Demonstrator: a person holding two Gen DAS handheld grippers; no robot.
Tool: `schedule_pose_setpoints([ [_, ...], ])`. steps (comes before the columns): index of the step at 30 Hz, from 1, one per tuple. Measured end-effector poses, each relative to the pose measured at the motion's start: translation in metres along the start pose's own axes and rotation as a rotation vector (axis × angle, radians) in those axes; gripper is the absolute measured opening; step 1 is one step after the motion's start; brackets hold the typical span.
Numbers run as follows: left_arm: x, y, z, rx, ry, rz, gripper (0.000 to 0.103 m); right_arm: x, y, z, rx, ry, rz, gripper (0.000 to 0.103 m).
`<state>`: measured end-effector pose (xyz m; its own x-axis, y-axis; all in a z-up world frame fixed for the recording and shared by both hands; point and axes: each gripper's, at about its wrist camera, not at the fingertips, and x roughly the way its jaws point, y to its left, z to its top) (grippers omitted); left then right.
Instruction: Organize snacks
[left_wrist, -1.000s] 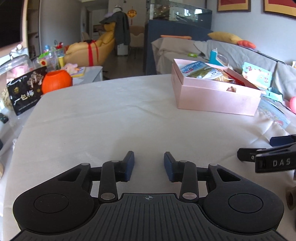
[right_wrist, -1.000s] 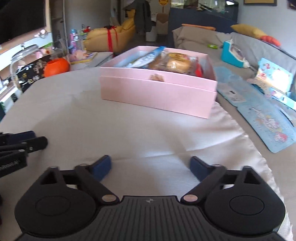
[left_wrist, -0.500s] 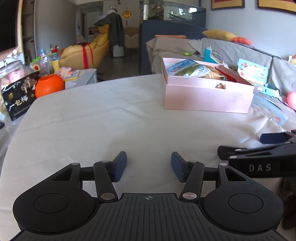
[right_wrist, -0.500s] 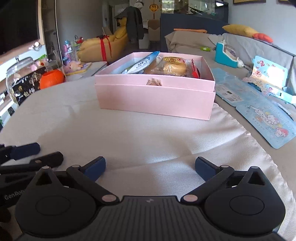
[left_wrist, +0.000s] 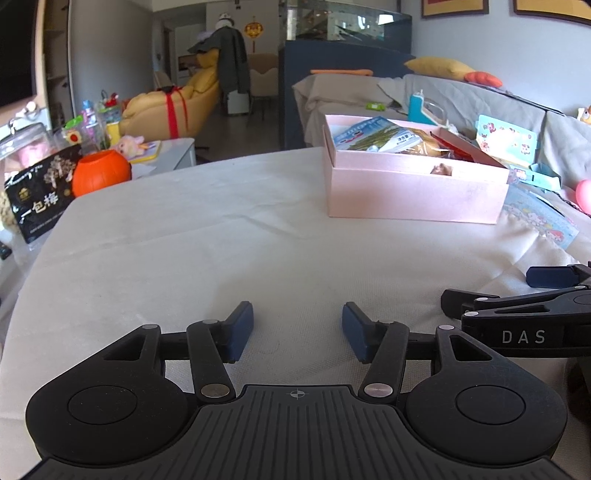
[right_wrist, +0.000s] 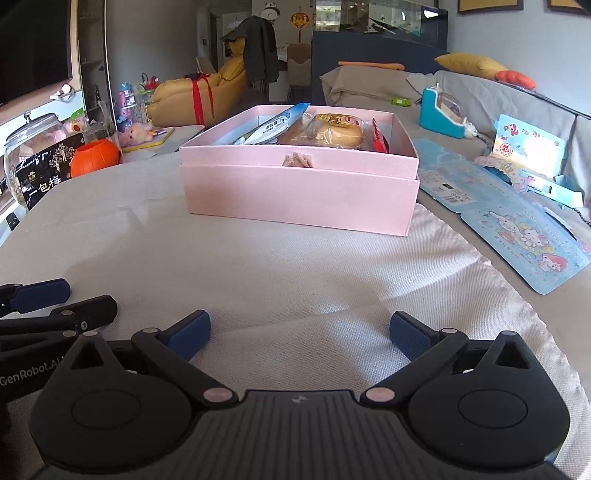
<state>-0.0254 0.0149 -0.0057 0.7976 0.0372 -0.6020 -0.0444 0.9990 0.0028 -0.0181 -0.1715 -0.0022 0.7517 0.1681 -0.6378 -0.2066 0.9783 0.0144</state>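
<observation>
The left gripper (left_wrist: 297, 331), a black two-finger tool with blue pads, stood with its jaws apart and nothing between them, low over the pale woven tablecloth (left_wrist: 192, 258). The right gripper (right_wrist: 300, 334), of the same build, had its jaws spread wider and likewise held nothing. The two grippers sat side by side near the front edge of the cloth; each appeared at the edge of the other's view, the right gripper marked "DAS" on its side.

The open pink cardboard box (right_wrist: 299, 192) rested on the cloth well ahead of both grippers, directly in front of the right gripper and ahead and to the right of the left gripper. Inside it lay the snacks: a blue-and-white packet (right_wrist: 275, 125) leaning toward the left wall, a clear-wrapped golden bun (right_wrist: 334, 134) beside it, and a red packet (right_wrist: 378, 140) against the right wall. A small tan piece (right_wrist: 297, 160) sat at the middle of the front rim; what it was cannot be told.

Beyond the left edge of the cloth stood an orange pumpkin-shaped container (left_wrist: 100, 176) and a black packet with white characters (left_wrist: 38, 197). Blue cartoon-printed cards (right_wrist: 524, 240) lay to the right of the box, off the cloth
</observation>
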Motion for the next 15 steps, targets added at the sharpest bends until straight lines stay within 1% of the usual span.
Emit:
schedule_pose_setpoints([
  [15,-0.0005,0.0006,0.0000,-0.005,0.000,-0.004,0.059,-0.0003,0.0001,-0.0002,0.001,-0.001,0.003,0.103],
])
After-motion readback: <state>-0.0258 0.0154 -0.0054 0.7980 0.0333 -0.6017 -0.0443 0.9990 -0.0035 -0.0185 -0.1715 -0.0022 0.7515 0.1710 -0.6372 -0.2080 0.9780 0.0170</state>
